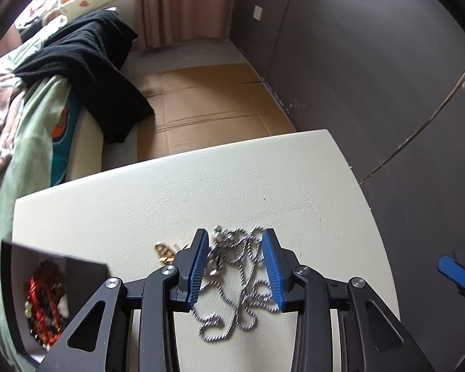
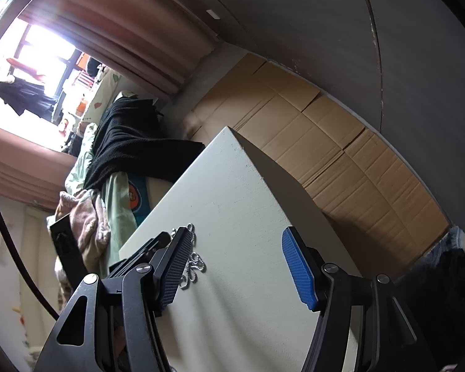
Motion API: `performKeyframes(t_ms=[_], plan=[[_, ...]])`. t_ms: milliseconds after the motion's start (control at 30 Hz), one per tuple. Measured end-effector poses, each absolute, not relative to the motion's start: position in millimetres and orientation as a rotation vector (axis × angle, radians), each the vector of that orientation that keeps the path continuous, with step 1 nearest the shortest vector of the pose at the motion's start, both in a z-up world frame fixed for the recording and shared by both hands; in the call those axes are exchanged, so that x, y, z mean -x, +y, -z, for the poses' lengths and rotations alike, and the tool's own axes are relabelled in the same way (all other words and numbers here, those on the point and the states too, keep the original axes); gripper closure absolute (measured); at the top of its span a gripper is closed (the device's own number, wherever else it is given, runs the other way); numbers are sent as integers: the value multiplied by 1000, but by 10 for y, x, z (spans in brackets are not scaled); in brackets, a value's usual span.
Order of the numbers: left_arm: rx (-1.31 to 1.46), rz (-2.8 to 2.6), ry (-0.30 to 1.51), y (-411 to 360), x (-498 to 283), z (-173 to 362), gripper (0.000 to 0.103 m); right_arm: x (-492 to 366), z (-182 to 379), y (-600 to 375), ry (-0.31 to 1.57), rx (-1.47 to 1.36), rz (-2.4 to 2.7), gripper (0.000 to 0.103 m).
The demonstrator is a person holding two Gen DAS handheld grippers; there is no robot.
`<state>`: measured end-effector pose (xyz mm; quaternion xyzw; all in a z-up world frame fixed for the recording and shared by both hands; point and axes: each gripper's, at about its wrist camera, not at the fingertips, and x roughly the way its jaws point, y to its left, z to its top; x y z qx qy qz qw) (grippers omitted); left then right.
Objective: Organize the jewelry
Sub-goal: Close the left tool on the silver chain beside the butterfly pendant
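Observation:
A tangled silver chain necklace lies on the white table, between the open fingers of my left gripper, which is low over it and holds nothing. A small gold piece lies just left of the left finger. A dark box at the table's left edge holds red and gold jewelry. My right gripper is open and empty above the table; part of the chain shows beside its left finger. Its blue fingertip shows in the left wrist view.
A bed with a green quilt, a pink blanket and a black garment stands left of the table. Flattened cardboard covers the floor beyond the table's far edge. A dark wall runs along the right. Curtains hang at the back.

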<state>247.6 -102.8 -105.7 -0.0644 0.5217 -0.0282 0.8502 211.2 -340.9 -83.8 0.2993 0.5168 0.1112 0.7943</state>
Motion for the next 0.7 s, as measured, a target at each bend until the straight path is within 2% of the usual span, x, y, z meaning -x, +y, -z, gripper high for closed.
performKeyframes(t_ms=[267,700], plan=[[46,54,1155,-1137,-2677,1262,66,-2110,843,-3485,1110,-672,-260,41],[5,143,1200,-1242,-2354,1275,64,-2097,842,-3491,1105,-694,-279,41]])
